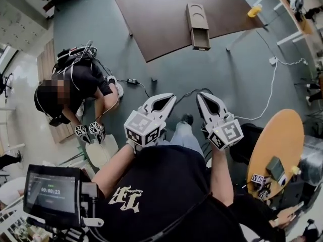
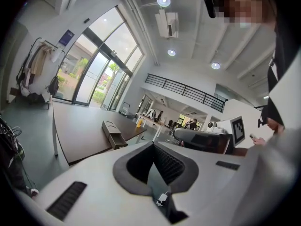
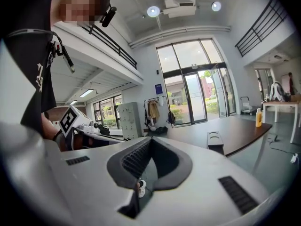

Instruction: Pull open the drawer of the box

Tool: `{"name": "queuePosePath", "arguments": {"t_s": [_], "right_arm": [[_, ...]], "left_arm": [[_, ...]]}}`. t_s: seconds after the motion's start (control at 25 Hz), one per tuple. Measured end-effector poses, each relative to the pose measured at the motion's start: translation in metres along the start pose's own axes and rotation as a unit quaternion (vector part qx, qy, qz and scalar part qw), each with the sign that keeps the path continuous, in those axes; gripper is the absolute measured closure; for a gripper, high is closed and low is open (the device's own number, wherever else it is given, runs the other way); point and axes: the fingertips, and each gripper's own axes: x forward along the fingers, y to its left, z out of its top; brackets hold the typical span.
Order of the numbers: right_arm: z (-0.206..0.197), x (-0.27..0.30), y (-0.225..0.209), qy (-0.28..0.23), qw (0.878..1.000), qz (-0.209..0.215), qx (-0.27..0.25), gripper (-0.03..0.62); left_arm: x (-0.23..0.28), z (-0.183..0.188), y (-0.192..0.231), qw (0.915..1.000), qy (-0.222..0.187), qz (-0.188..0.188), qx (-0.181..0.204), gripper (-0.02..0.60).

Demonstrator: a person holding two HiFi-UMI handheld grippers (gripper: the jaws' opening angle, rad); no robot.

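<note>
A brown wooden box lies on the dark brown table far ahead of me, and its drawer juts out toward the table's near edge. Both grippers are held close to my chest, well away from the box. My left gripper is shut with nothing in it, and so is my right gripper. The left gripper view shows the box small beyond the left gripper. In the right gripper view the box sits past the right gripper.
A person crouches on the floor at left, holding another pair of grippers. Cables trail across the grey floor. A round orange table stands at right, a monitor at lower left, and a yellow bottle on a far desk.
</note>
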Motion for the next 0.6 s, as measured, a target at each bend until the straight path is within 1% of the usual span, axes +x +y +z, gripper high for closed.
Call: {"name": "queuePosePath", "arguments": {"t_s": [0.24,0.44,0.6], "right_arm": [[0.011,-0.023,-0.008,-0.008,1.000,-0.027,0.006,0.606],[-0.002,-0.077,-0.025,-0.008,0.999,-0.040,0.008,0.606],[-0.004,-0.082,-0.024,0.000,0.999,-0.044,0.014,0.606]], "left_arm": [[0.013,0.009,-0.022,0.9995,0.002,-0.025,0.018,0.575],[0.039,-0.005,-0.067,0.9991,0.006,-0.030,0.029,0.575],[0.042,-0.002,-0.070,0.9990,0.015,-0.032,0.028,0.575]]}}
